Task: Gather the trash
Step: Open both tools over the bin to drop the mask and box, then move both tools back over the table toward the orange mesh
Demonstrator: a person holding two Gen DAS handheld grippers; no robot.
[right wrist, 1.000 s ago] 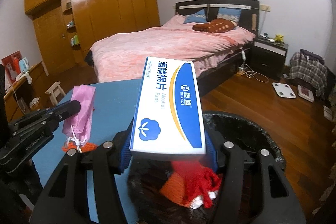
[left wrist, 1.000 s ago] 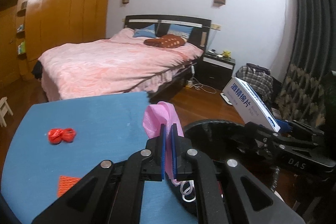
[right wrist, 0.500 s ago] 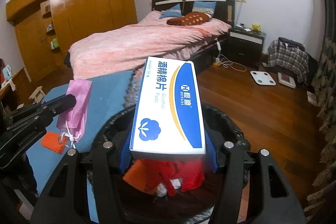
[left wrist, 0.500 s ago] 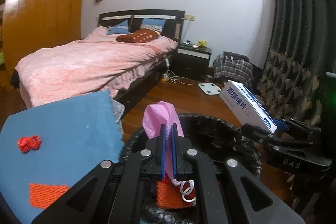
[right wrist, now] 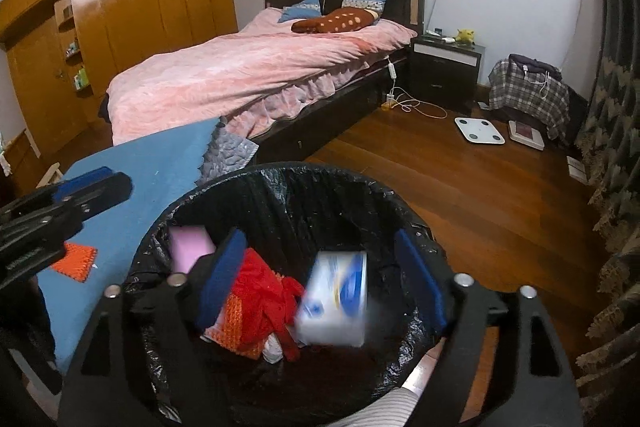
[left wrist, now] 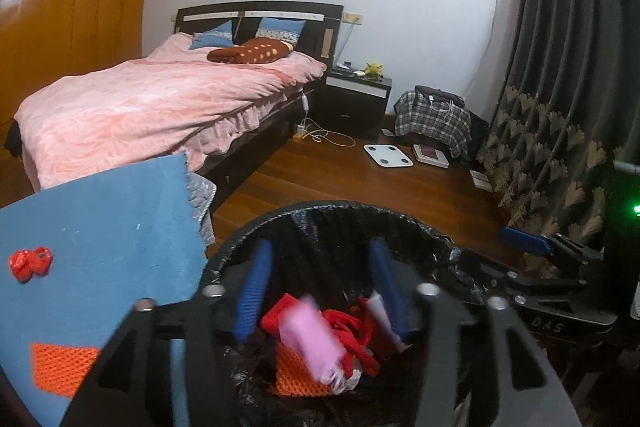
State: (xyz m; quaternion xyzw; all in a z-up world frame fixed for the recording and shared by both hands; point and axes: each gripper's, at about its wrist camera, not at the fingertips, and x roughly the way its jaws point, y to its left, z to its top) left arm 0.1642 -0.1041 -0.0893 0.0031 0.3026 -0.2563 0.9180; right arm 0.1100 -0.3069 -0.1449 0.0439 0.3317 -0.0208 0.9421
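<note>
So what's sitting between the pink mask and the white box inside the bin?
In the right wrist view, red mesh netting fills the stretch between the pink mask and the blurred white box inside the bin.

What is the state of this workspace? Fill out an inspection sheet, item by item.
Surface: blue table, cloth edge ragged beside the bin.
Job's things: pink mask and white-blue box, both blurred, inside the black-lined trash bin; red and orange scraps beneath.
Clutter: red wrapper and orange mesh piece on the table.
Grippers: left gripper and right gripper open, empty, over the bin.
Cables: white cord on the floor by the nightstand.
Surroundings: pink bed, scale, plaid bag, curtain.
</note>
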